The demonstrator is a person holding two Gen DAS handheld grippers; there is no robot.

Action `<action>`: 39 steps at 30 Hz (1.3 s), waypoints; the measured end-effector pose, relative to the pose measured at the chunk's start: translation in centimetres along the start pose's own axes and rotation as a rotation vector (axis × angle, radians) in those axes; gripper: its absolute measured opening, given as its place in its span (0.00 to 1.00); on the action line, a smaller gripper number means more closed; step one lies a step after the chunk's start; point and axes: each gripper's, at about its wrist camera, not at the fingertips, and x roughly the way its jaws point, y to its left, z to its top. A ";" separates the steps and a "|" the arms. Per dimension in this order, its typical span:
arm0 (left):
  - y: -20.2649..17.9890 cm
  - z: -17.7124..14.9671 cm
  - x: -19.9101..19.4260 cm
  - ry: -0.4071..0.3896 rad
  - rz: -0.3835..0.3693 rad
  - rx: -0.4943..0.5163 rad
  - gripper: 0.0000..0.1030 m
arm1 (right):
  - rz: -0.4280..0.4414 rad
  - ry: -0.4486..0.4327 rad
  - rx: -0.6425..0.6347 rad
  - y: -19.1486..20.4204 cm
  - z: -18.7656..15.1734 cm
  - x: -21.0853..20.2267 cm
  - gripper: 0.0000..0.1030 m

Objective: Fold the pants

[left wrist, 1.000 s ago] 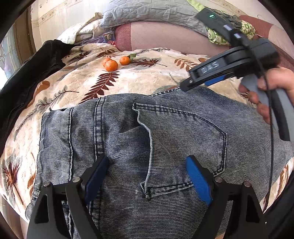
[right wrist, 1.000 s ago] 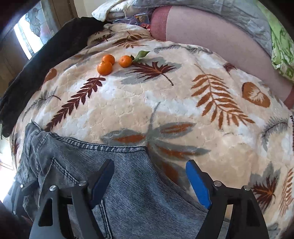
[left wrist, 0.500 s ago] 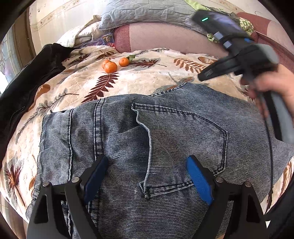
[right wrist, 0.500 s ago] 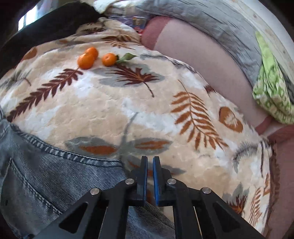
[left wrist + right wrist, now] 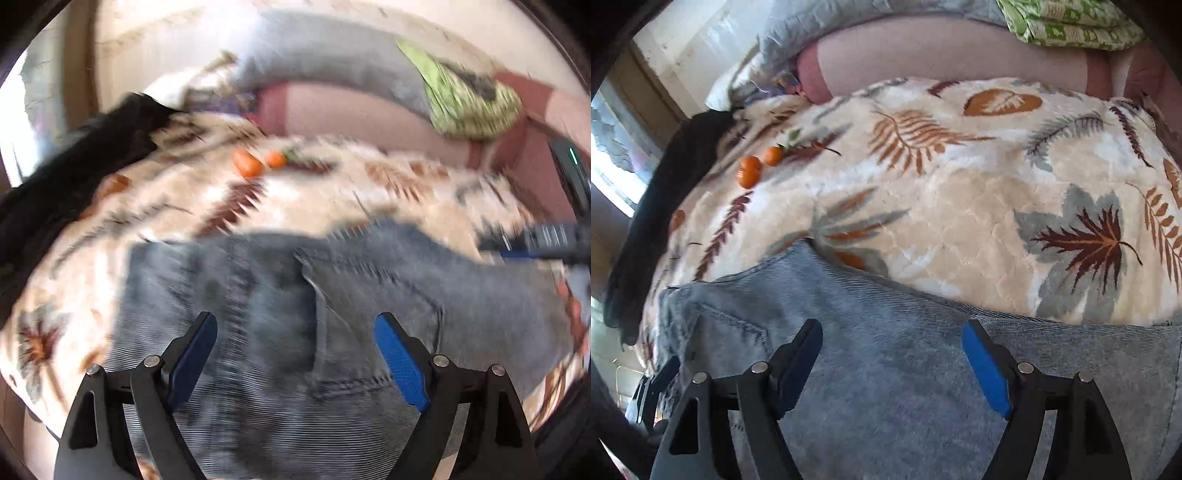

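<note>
Grey-blue jeans (image 5: 369,269) lie flat on a leaf-print blanket (image 5: 960,192), back pocket facing up. My left gripper (image 5: 295,319) hovers open over the pocket area with nothing pinched; this view is blurred by motion. The right gripper (image 5: 892,326) hangs above the jeans (image 5: 886,295) near their far edge. Its jaws are opening, with only flat denim below them and nothing gripped. In the left wrist view the right gripper (image 5: 524,243) shows blurred at the right edge.
Three tangerines (image 5: 753,170) sit on the blanket at the far left. A black garment (image 5: 74,177) drapes over the left side. A pink bolster (image 5: 351,118), a grey quilt (image 5: 325,70) and a green patterned cloth (image 5: 469,103) line the back.
The right gripper snapped shut, then came open again and slid right along the jeans' far edge. The left gripper lifted a little and stayed open.
</note>
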 end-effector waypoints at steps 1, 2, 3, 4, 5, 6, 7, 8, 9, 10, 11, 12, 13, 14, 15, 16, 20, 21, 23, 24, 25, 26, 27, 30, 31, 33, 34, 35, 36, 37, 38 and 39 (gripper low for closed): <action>1.0 0.2 -0.8 -0.023 0.029 -0.049 0.85 | -0.005 0.000 -0.029 0.2 -0.5 -0.6 0.78; 2.2 0.0 -1.1 -0.022 0.051 -0.104 0.85 | -0.014 0.005 -0.047 0.2 -0.9 -1.0 0.78; 3.1 -0.4 -0.8 0.010 0.063 -0.151 0.85 | -0.026 0.016 -0.051 0.3 -1.2 -1.1 0.78; 3.7 -0.9 0.4 0.083 0.066 -0.170 0.85 | -0.027 0.028 -0.044 0.5 -1.4 -1.0 0.78; 3.8 -1.8 2.3 0.195 0.078 -0.162 0.85 | -0.004 0.030 -0.031 0.7 -1.1 -1.1 0.78; 3.7 -2.4 3.3 0.243 0.090 -0.145 0.85 | 0.033 0.028 -0.023 1.3 -0.9 -1.1 0.78; 3.3 -2.4 2.8 0.195 0.102 -0.125 0.85 | 0.060 0.023 -0.029 2.3 -0.6 -0.9 0.78; 2.9 -2.3 2.6 0.198 0.119 -0.104 0.85 | 0.073 0.010 -0.051 3.9 -0.2 -0.7 0.78; 2.9 -2.5 2.7 0.208 0.121 -0.105 0.85 | 0.078 -0.009 -0.083 5.5 0.3 -0.2 0.78; 3.1 -2.7 2.7 0.199 0.108 -0.122 0.85 | 0.069 -0.025 -0.121 7.1 0.9 0.6 0.78; 3.4 -2.9 2.6 0.196 0.095 -0.130 0.85 | 0.047 -0.035 -0.151 8.8 1.3 1.4 0.78; 3.6 -2.9 2.5 0.195 0.086 -0.128 0.85 | 0.028 -0.041 -0.176 10.4 1.8 2.5 0.78; 3.7 -2.9 2.2 0.194 0.079 -0.126 0.85 | 0.003 -0.045 -0.212 11.9 2.1 3.6 0.78; 3.6 -3.1 2.0 0.194 0.074 -0.129 0.85 | -0.034 -0.043 -0.260 13.4 2.1 5.1 0.78; 3.9 -3.1 1.5 0.188 0.069 -0.137 0.85 | -0.074 -0.005 -0.307 14.6 1.9 7.0 0.78; 4.4 -2.9 0.8 0.180 0.067 -0.152 0.85 | -0.099 0.107 -0.363 15.7 1.2 9.7 0.78; 6.3 -0.9 -1.6 0.088 0.046 -0.227 0.85 | -0.108 0.123 -0.467 16.9 0.5 9.3 0.78; 6.4 -0.2 -1.6 0.070 0.052 -0.230 0.85 | -0.058 0.133 -0.428 16.3 0.9 8.8 0.78; 6.2 1.1 -0.5 0.077 0.039 -0.211 0.85 | -0.033 0.102 -0.373 15.6 1.8 7.4 0.78; 6.0 1.3 0.4 0.097 0.051 -0.195 0.85 | -0.030 0.077 -0.366 15.6 2.3 6.7 0.78; 5.7 1.0 1.8 0.146 0.086 -0.170 0.85 | -0.020 0.056 -0.363 15.8 2.8 6.2 0.78; 5.4 0.4 3.5 0.214 0.121 -0.143 0.85 | -0.012 0.042 -0.360 16.1 3.4 5.8 0.78; 5.3 -0.5 4.9 0.260 0.134 -0.136 0.85 | -0.001 0.039 -0.357 16.5 3.9 5.6 0.78; 5.1 -1.2 4.7 0.201 0.151 -0.118 0.87 | 0.050 0.059 -0.374 18.6 4.6 6.6 0.78; 5.3 -1.1 4.8 0.202 0.142 -0.130 0.87 | -0.004 0.089 -0.402 19.3 4.1 8.2 0.78; 5.8 -1.2 4.9 0.201 0.125 -0.145 0.87 | -0.130 0.241 -0.487 19.6 2.5 13.1 0.78; 5.8 -1.1 4.7 0.190 0.122 -0.146 0.87 | -0.102 0.181 -0.440 18.9 2.7 12.6 0.81; 6.0 -1.0 4.4 0.179 0.116 -0.150 0.87 | -0.068 0.161 -0.387 18.1 3.1 11.6 0.83; 6.1 -1.1 4.2 0.171 0.111 -0.155 0.87 | -0.025 0.141 -0.336 17.1 3.2 10.4 0.82; 6.2 -1.1 4.1 0.167 0.110 -0.163 0.87 | -0.007 0.105 -0.298 16.0 3.2 9.0 0.82; 6.3 -1.0 3.8 0.158 0.109 -0.172 0.87 | -0.013 0.063 -0.261 14.9 3.0 7.4 0.83; 6.3 -0.7 3.3 0.138 0.109 -0.182 0.87 | -0.010 0.023 -0.220 13.6 2.5 5.8 0.82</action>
